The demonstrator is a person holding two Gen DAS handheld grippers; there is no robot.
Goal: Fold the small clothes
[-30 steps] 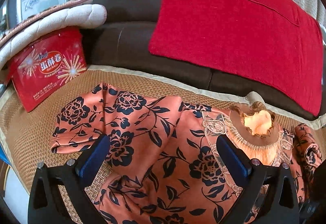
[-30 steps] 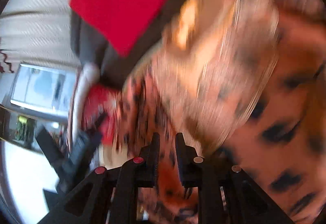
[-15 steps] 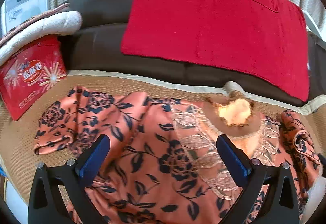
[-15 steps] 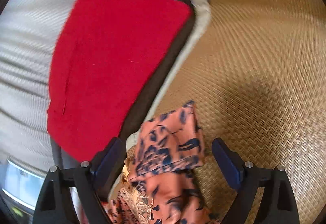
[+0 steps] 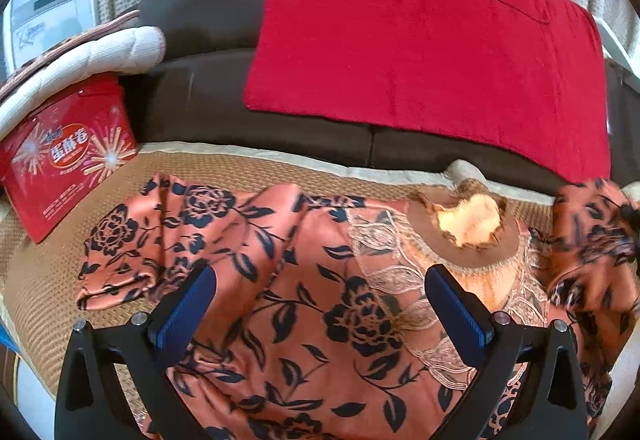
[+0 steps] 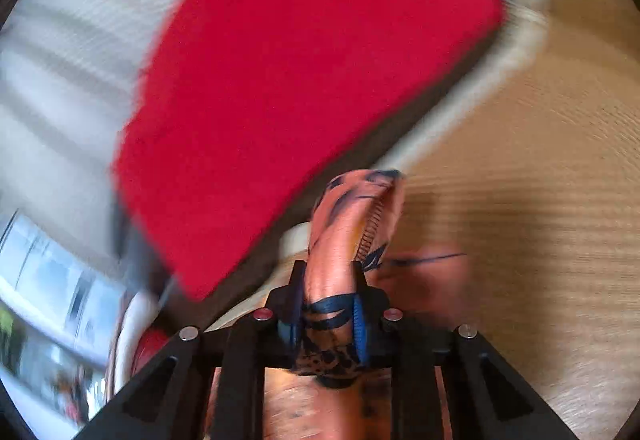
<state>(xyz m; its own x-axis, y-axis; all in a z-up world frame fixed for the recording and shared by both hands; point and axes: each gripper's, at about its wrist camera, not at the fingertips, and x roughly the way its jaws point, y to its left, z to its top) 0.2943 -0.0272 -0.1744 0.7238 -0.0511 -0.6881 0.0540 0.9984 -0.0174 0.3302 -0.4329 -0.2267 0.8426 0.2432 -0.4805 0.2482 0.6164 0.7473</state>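
An orange floral top (image 5: 320, 304) with dark blue flowers, lace trim and a brown collar (image 5: 464, 236) lies spread on the woven mat (image 5: 248, 172). My left gripper (image 5: 320, 304) is open and empty just above its middle. Its left sleeve (image 5: 132, 244) lies flat. My right gripper (image 6: 326, 316) is shut on the right sleeve (image 6: 352, 216), which sticks up between the jaws; that sleeve also shows lifted in the left wrist view (image 5: 592, 240). The right view is blurred.
A dark brown sofa back (image 5: 208, 20) with a red cloth (image 5: 420, 32) stands behind the mat. A red snack box (image 5: 64, 156) under a white cushion (image 5: 80, 56) is at the left. Bare mat (image 6: 540, 200) lies right of the sleeve.
My right gripper was open around the right sleeve half a second ago; it has closed on it and lifted it. The left gripper has stayed open over the top, shifting slightly.
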